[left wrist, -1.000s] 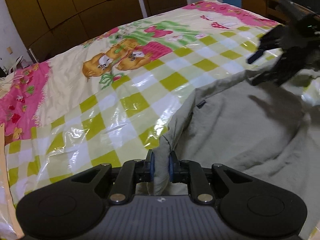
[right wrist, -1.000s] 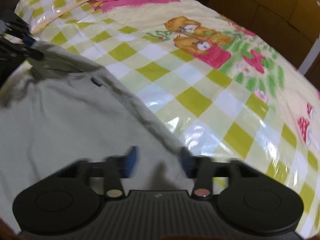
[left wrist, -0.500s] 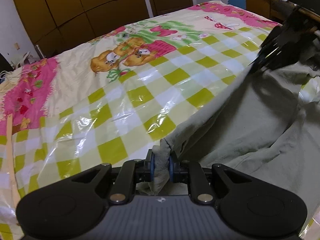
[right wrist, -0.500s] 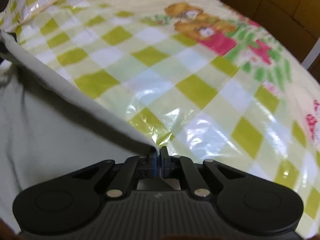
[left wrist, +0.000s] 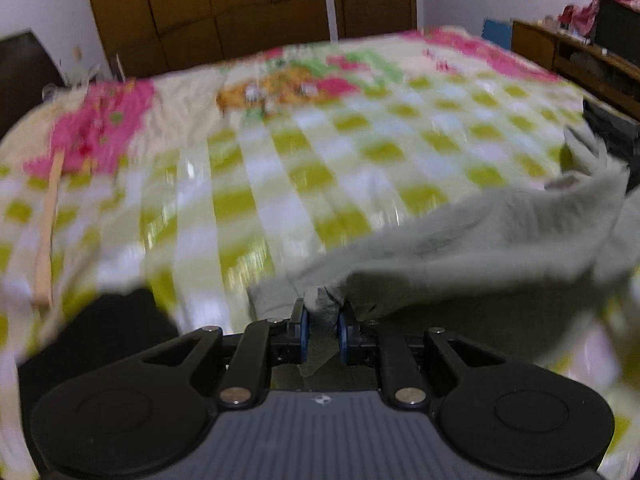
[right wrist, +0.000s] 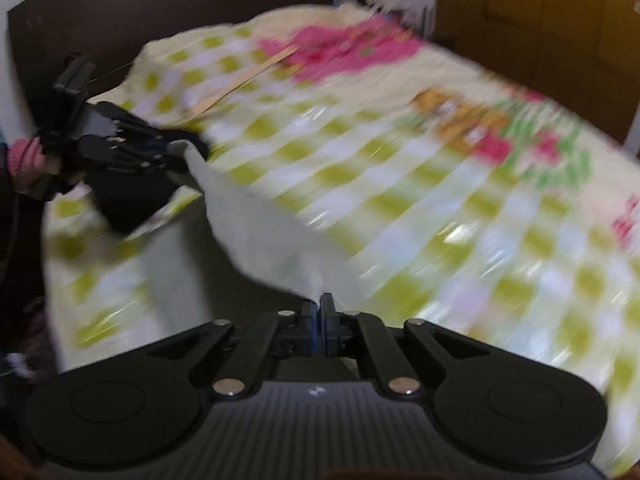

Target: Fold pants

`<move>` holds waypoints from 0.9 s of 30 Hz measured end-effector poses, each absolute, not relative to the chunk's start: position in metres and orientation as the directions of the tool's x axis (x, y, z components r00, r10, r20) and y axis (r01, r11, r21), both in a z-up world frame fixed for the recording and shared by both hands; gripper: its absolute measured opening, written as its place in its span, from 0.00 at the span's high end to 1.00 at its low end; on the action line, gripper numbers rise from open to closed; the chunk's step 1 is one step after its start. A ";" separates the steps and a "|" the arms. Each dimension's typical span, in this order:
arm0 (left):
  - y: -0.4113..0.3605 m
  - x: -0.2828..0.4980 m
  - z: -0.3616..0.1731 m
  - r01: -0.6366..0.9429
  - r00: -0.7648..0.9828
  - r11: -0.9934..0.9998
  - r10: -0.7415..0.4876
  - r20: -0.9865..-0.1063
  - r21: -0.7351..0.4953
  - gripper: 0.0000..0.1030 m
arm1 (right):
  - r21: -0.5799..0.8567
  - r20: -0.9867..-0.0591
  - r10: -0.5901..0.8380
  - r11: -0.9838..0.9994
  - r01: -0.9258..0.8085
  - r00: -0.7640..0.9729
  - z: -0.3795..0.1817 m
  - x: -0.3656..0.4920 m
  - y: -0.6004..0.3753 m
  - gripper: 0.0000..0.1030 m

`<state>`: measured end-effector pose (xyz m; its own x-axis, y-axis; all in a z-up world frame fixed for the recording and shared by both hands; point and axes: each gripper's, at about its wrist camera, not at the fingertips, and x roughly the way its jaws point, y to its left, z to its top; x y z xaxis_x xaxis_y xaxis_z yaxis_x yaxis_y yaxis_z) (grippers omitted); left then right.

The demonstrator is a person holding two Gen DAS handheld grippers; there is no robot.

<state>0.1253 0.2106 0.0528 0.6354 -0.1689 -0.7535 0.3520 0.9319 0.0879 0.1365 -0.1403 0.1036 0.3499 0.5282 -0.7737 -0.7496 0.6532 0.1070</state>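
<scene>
blur: both views motion-smeared, bedspread (left wrist: 320, 152) print unreadable | pants (left wrist: 480, 240) run past the left view's right edge, their lower part hidden under the cloth | right gripper (left wrist: 612, 128) a dark smear, grip not discernible there

The checked bedspread (left wrist: 320, 168) lies open across its middle and far end. A wooden strip (left wrist: 46, 236) rests along its left side, and grey pants (left wrist: 480, 240) hang stretched across the near right, blocking passage there. Wardrobe doors (left wrist: 240, 12) close off the far side.
</scene>
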 end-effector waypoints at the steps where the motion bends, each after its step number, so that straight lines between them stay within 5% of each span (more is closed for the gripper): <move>1: 0.211 0.121 0.045 0.347 0.624 0.934 -0.163 -0.764 0.084 0.72 | 0.139 -0.787 0.530 0.652 -0.746 0.316 0.091 0.131 -0.136 0.98; 10: 0.214 0.088 0.008 0.331 0.579 0.941 -0.144 -0.802 0.070 0.70 | 0.231 -0.848 0.495 0.667 -0.708 0.189 0.013 0.106 -0.116 0.98; 20: 0.227 0.067 0.006 0.287 0.573 0.952 -0.079 -0.816 0.109 0.69 | 0.246 -0.859 0.485 0.675 -0.695 0.167 0.000 0.097 -0.113 0.90; 27: 0.233 0.057 0.039 0.196 0.665 0.973 -0.042 -0.746 0.120 0.69 | 0.227 -0.850 0.484 0.694 -0.684 0.209 0.009 0.086 -0.123 0.84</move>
<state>0.0569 0.2331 0.0386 0.6648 -0.0420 -0.7458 0.1964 0.9731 0.1203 0.0856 -0.1230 0.0090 0.2088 0.4842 -0.8497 -0.6836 0.6936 0.2272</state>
